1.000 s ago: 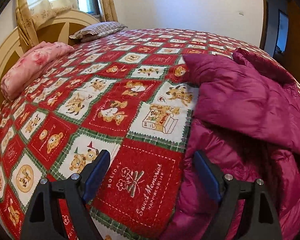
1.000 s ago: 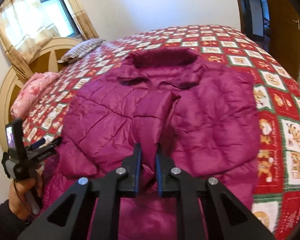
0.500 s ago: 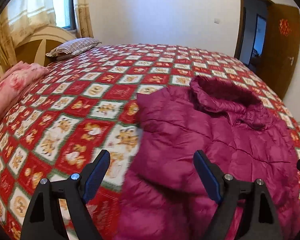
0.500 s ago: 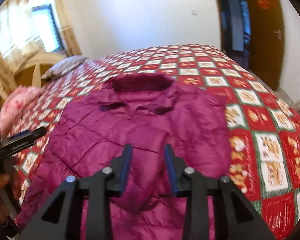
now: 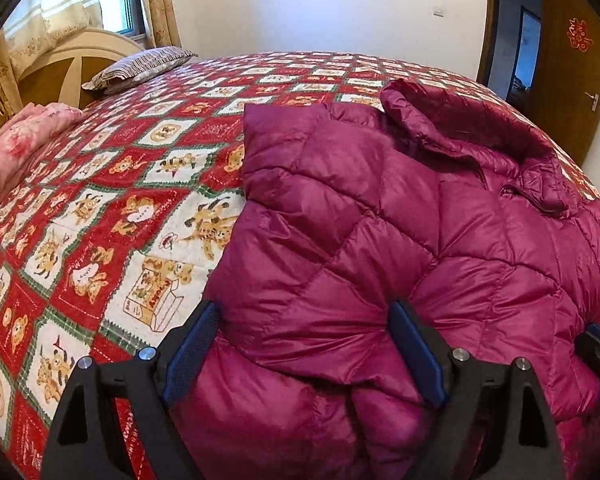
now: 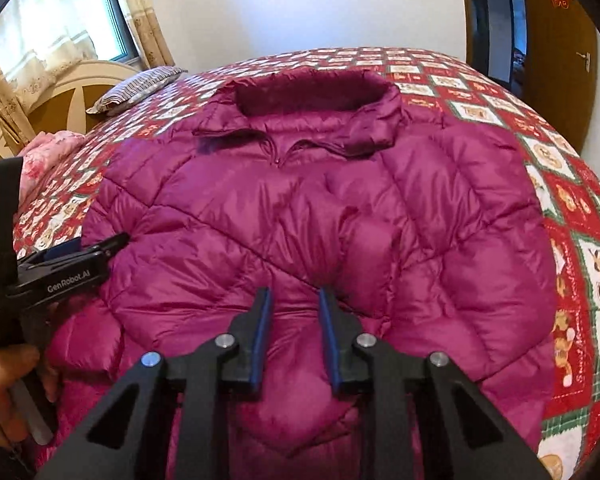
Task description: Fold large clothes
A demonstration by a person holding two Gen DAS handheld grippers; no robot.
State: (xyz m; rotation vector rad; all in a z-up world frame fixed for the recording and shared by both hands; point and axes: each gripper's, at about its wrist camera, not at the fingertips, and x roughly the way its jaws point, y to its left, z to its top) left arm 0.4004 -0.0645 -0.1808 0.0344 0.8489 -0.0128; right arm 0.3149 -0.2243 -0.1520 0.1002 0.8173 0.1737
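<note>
A magenta quilted puffer jacket (image 6: 300, 200) lies front up on the bed, collar (image 6: 316, 92) at the far end, sleeves folded in. My left gripper (image 5: 303, 310) straddles the jacket (image 5: 380, 220) at its left edge; its jaws stand wide and are still opening, with puffy fabric between them that the pads do not press. It also shows in the right wrist view as the left gripper (image 6: 100, 246). My right gripper (image 6: 294, 292) hovers over the jacket's lower middle. Its jaws are narrow and closing, a ridge of fabric lies between them, and the pads look clear of it.
The bed wears a red patchwork quilt (image 5: 112, 248) with bear pictures. A striped pillow (image 5: 140, 66) and a folded pink blanket (image 5: 24, 140) lie by the headboard (image 6: 60, 92) on the left. A brown door (image 5: 572, 80) stands far right. A hand (image 6: 4, 392) holds the left gripper.
The left gripper swung right from the bare quilt onto the jacket's left edge. The right gripper let go of the fold it pinched, opened, then narrowed again and sank closer to the jacket.
</note>
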